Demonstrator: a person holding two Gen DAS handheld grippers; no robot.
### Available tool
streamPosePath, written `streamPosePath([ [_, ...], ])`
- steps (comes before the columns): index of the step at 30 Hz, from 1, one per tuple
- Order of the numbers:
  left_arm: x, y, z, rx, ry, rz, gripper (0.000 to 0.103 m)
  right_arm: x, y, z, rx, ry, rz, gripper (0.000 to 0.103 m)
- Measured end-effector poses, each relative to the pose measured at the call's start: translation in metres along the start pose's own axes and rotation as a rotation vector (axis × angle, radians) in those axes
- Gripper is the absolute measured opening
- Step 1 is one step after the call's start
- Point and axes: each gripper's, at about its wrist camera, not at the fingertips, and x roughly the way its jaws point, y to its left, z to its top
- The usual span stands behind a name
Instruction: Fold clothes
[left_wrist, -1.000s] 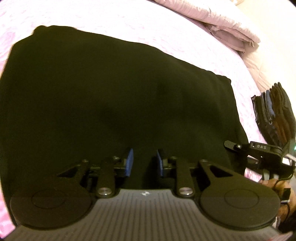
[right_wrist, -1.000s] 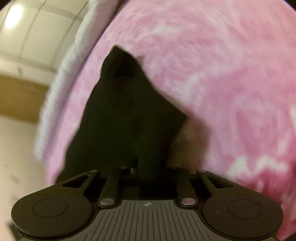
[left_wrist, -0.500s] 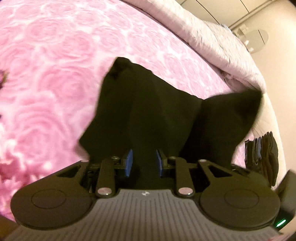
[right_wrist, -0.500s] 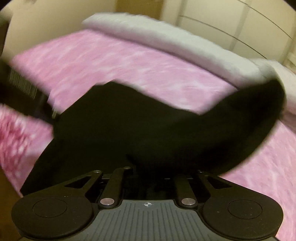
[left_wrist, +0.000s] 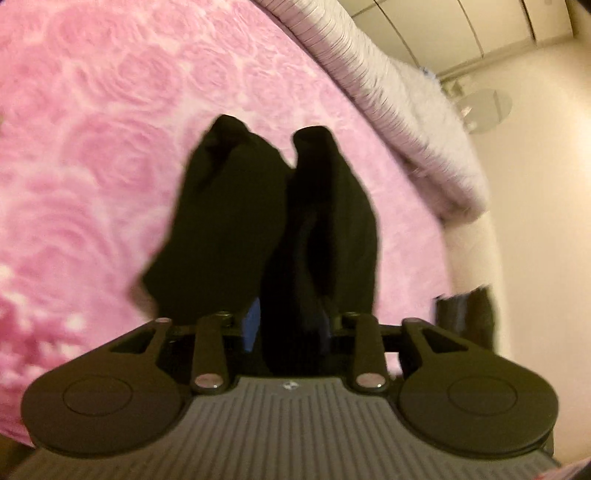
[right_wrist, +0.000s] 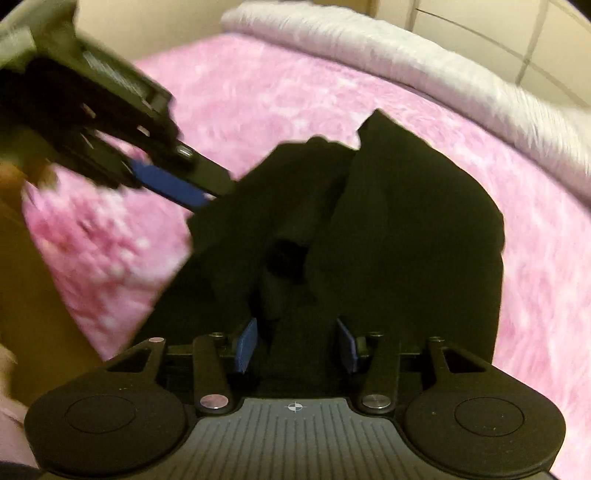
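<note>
A black garment (left_wrist: 229, 221) lies doubled over on the pink rose-patterned bedspread (left_wrist: 92, 147), showing as two dark lobes side by side. Its near edge rises into my left gripper (left_wrist: 286, 325), whose jaws are opening with the cloth loose between the blue pads (left_wrist: 251, 326). In the right wrist view the same garment (right_wrist: 406, 221) spreads ahead of my right gripper (right_wrist: 295, 345). Those jaws are opening too, and a fold of cloth stands between them with a gap on each side. The left gripper's fingers (right_wrist: 170, 182) reach the garment's left edge from the upper left.
A pale quilt (left_wrist: 406, 110) is bunched along the far edge of the bed, also seen as the quilt (right_wrist: 406, 48) in the right wrist view. A dark stack of folded clothes (left_wrist: 465, 314) stands at the bed's right edge. Beige walls and cupboard doors lie beyond.
The garment went from spread wide to doubled over into a narrower shape as both grippers swung across with its edge. Both pairs of jaws now stand wider, the right one clearly so.
</note>
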Motion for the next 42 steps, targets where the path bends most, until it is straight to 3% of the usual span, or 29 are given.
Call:
streamPosePath([
  [4,0.028,0.011,0.005,-0.082,0.002,-0.07,0.035,-0.032,-0.056,-0.014,0.298,-0.074,-0.029,0.048],
  [8,0.053,0.022,0.002,-0.119,0.021,-0.086,0.038,-0.003,-0.144,-0.046,0.751,-0.036,-0.079,0.048],
  [10,0.065,0.029,-0.001,-0.149,0.036,-0.111,0.038,0.015,-0.18,-0.067,0.982,-0.037,-0.018,0.048],
  [12,0.075,0.037,-0.004,-0.218,0.048,-0.193,0.039,0.03,-0.204,-0.083,1.168,-0.053,0.094,0.048],
  [14,0.081,0.039,-0.006,-0.254,0.041,-0.25,0.043,0.043,-0.216,-0.091,1.293,-0.04,0.178,0.048],
  [16,0.085,0.036,-0.005,-0.239,0.025,-0.261,0.047,0.05,-0.221,-0.092,1.352,-0.022,0.207,0.048],
  [21,0.11,0.018,0.002,-0.1,0.063,-0.13,0.045,0.055,-0.22,-0.098,1.344,-0.023,0.234,0.048],
  [24,0.118,-0.001,0.007,0.048,0.078,-0.051,0.009,0.056,-0.222,-0.105,1.361,-0.028,0.277,0.048],
  [27,0.1,-0.031,0.014,0.187,0.042,-0.043,0.008,0.054,-0.215,-0.095,1.299,-0.022,0.303,0.048],
  [31,0.055,-0.06,0.027,0.329,-0.013,-0.019,0.008,0.04,-0.188,-0.058,1.105,-0.006,0.291,0.048],
  [33,0.034,-0.047,0.034,0.289,-0.036,-0.002,0.008,0.035,-0.17,-0.036,1.012,0.004,0.295,0.048],
  [35,0.026,-0.015,0.041,0.188,-0.021,0.022,0.008,0.034,-0.149,-0.017,0.907,0.026,0.277,0.048],
  [37,0.034,0.024,0.044,0.084,0.011,0.06,0.008,0.037,-0.127,-0.004,0.803,0.053,0.246,0.048],
  [39,0.049,0.053,0.043,0.033,0.047,0.077,0.009,0.043,-0.106,0.001,0.702,0.074,0.218,0.055],
  [42,0.056,0.071,0.042,-0.01,0.048,0.057,0.01,0.044,-0.085,0.004,0.554,0.083,0.16,0.056],
])
